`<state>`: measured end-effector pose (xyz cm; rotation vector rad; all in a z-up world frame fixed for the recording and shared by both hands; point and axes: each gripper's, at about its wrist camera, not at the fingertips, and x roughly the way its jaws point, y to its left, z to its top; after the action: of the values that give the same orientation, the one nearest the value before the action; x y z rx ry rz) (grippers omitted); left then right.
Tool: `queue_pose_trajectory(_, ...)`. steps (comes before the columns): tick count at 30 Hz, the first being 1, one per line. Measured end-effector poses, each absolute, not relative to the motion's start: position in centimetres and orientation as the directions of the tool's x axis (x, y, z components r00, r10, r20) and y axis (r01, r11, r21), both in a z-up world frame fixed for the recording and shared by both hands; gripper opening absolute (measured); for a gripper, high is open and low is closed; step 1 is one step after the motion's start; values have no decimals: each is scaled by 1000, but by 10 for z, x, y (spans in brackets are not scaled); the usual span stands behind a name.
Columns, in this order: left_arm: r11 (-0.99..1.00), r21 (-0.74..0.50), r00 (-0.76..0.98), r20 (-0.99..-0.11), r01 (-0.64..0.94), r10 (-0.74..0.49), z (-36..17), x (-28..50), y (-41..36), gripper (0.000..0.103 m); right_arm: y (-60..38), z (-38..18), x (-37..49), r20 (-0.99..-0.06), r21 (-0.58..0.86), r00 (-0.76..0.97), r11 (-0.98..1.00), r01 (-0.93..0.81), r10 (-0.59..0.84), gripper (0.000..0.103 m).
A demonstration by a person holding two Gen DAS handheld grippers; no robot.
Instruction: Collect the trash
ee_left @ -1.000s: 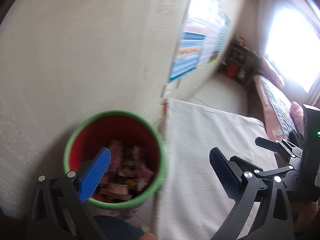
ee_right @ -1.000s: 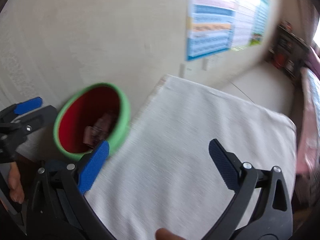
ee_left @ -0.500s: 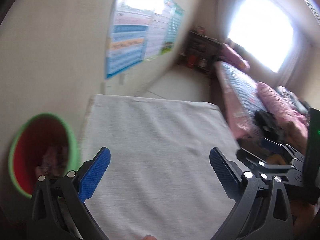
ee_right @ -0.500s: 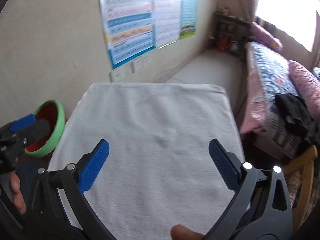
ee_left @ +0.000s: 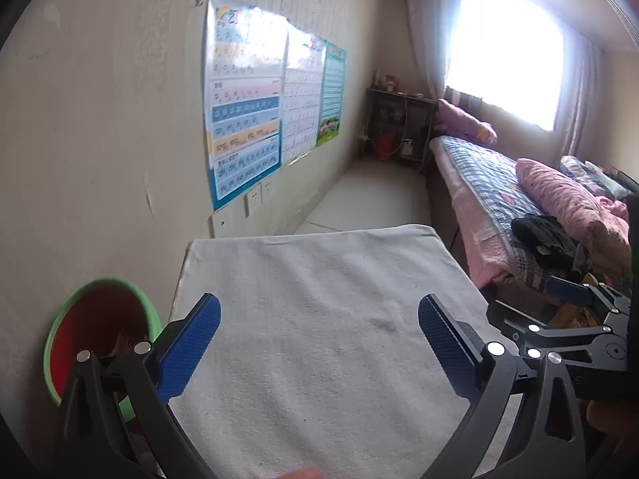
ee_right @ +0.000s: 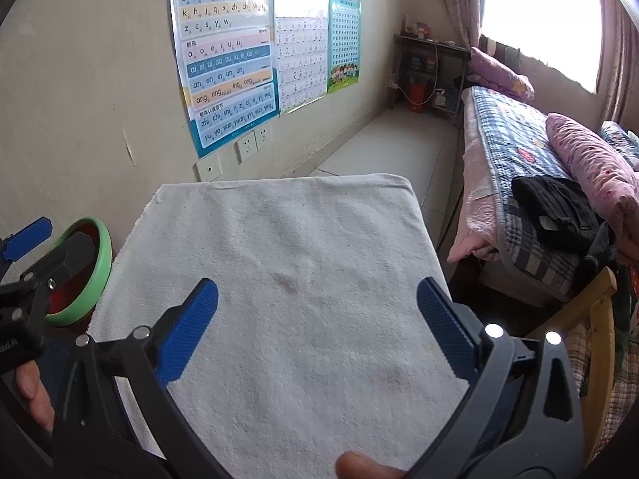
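Item: my left gripper (ee_left: 319, 339) and right gripper (ee_right: 317, 331), both wide, empty; risk: knocking the bin (ee_left: 100, 319) while turning

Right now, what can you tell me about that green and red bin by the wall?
The bin is a round open bucket, seemingly plastic, with a light green rim and red inside. It stands upright, low beside the white cloth-covered table, close against the wall. Some crumpled wrappers lie inside. Nothing grips it.
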<state>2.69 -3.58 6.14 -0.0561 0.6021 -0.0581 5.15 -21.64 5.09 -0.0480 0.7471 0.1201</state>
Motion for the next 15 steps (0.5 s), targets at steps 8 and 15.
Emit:
queue_pose_trajectory(8,999,7,808,-588,54,-40,60,21,-50,95,-218,47,44,-682,4,727,995,-103,78,98)
queue_pose_trajectory(15,999,0,812,-583,45,-36,58,16,-45,95,-214,44,42,-681,-11,729,995,-103,68,98)
